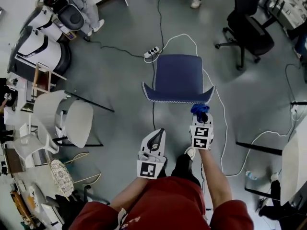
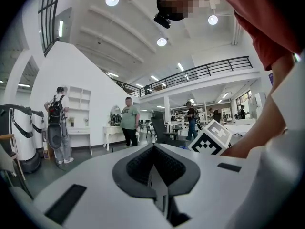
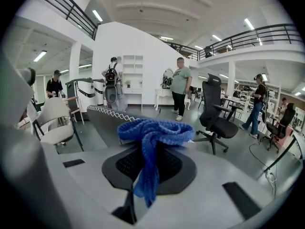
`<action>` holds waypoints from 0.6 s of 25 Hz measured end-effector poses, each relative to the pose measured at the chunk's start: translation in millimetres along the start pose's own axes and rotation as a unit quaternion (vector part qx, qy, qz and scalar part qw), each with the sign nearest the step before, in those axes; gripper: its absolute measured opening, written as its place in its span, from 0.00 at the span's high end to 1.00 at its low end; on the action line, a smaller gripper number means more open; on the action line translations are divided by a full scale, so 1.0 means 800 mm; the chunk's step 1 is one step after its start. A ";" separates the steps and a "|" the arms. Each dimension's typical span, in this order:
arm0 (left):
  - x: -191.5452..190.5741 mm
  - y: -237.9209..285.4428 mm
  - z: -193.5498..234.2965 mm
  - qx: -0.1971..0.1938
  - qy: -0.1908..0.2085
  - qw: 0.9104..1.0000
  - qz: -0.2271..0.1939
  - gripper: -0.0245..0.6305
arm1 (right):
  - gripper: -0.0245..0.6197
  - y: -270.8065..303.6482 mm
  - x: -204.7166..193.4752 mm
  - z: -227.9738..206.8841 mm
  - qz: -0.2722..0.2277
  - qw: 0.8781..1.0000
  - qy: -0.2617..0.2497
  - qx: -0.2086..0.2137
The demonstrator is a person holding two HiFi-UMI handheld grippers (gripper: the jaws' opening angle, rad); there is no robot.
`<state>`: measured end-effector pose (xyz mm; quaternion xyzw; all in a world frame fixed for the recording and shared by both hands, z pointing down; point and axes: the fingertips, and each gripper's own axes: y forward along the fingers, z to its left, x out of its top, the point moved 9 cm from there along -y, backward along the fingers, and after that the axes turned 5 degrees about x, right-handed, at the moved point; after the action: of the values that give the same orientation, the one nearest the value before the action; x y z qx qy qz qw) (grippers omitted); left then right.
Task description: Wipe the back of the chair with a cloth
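The head camera looks steeply down from above the person onto a blue fabric chair with a white-stitched back edge (image 1: 178,80), close ahead on the grey floor (image 1: 120,80). The white left gripper (image 1: 157,134) and white right gripper (image 1: 200,120) show at lower middle. The left gripper view sits low on its own body and tilts upward across the hall to round ceiling lights (image 2: 162,42); it also takes in the right gripper's marker cube (image 2: 211,138). The right gripper view looks level over the chair's back edge, with a blue knitted cloth (image 3: 155,132) close to its lens between the jaws. All three views share a black wheeled office chair (image 1: 247,28).
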<state>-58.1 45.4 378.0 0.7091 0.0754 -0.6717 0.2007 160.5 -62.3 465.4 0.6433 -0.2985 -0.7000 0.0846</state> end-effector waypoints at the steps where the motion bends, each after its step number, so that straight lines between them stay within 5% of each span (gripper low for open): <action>1: 0.008 0.003 0.003 0.001 -0.001 1.000 -0.003 0.94 | 0.86 -0.005 0.002 0.000 0.002 1.000 0.006 -0.001; 8: 0.074 0.016 0.028 0.006 -0.013 1.000 -0.027 0.94 | 0.86 -0.082 0.046 0.011 -0.038 0.998 0.048 0.008; 15: 0.145 0.046 0.064 -0.007 -0.021 0.997 -0.071 0.94 | 0.86 -0.137 0.155 0.029 -0.125 0.992 0.005 0.024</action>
<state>-81.8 -26.5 269.6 0.6864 0.1261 -0.6984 0.1586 147.9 -28.8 302.0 0.6808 -0.2316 -0.6946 -0.0178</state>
